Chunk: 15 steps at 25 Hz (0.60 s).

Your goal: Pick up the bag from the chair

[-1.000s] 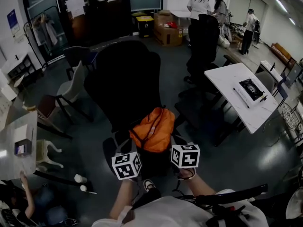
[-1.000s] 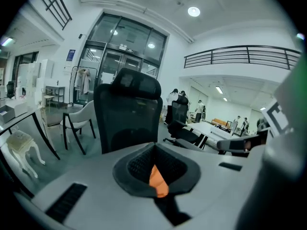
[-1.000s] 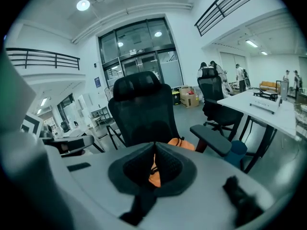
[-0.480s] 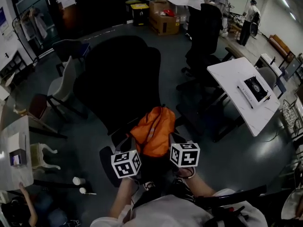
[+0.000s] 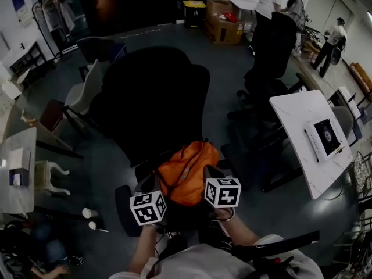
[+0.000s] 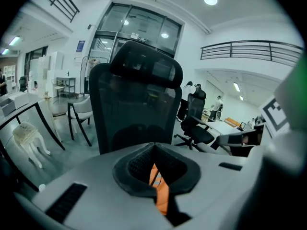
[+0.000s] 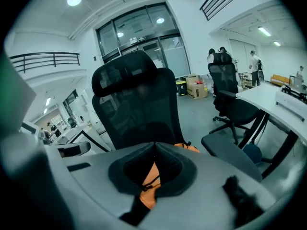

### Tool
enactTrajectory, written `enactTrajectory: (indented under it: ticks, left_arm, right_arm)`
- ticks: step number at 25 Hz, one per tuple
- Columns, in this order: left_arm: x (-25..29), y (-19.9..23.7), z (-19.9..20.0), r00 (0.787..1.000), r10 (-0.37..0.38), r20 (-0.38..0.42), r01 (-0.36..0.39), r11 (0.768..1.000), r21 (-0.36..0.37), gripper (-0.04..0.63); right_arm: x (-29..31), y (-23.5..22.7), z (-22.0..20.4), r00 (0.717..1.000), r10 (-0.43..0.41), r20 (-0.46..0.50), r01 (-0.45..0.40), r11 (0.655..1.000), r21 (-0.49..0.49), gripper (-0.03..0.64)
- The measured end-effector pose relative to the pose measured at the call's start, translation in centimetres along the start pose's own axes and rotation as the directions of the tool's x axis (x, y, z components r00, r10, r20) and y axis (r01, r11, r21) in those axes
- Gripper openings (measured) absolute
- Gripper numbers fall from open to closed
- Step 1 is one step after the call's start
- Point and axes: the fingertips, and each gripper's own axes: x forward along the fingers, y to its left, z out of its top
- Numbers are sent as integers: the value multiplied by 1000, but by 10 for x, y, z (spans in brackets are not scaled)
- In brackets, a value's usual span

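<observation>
Office floor, seen from above: an orange bag (image 5: 187, 170) lies slumped on the seat of a black mesh chair (image 5: 154, 97), and I have both tools at its near edge. The left claw (image 6: 154, 150) is closed, with a band of orange strap (image 6: 157, 181) carrying a pale stripe pinched between its pads. The right claw (image 7: 154, 147) is closed too, on a fold of orange fabric crossed by a thin black cord (image 7: 149, 183). From the creases and the way the bag sags into the seat, I judge it to be soft, thin cloth with no frame. It is probably light, though I cannot see what it holds. Such fabric can slide through a pinch, so the strap and a well-gathered fold look like safer holds than a flat panel. I expect the body to hang and swing below the two grips once it leaves the seat. Its long axis runs away from me toward the backrest, angled a little to my right, with the narrower end farthest off and the broader end nearest the claws. I cannot tell which end is the opening. The white bench to the right and the people at the far end of the room stand well apart from the chair.
</observation>
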Motion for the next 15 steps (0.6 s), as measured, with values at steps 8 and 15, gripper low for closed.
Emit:
enactTrajectory:
  ticks: [8,15]
  left_arm:
    - [31,30,-18,994,95,-57,-95,995,6,12]
    - [66,67,-47,980,151,-126,-152,988,4,12]
  right_arm:
    - [61,-34,-4,998,13,-55,-12,1000,28,32]
    - [120,-66,-35,992,-2,-130,13,997,81,33]
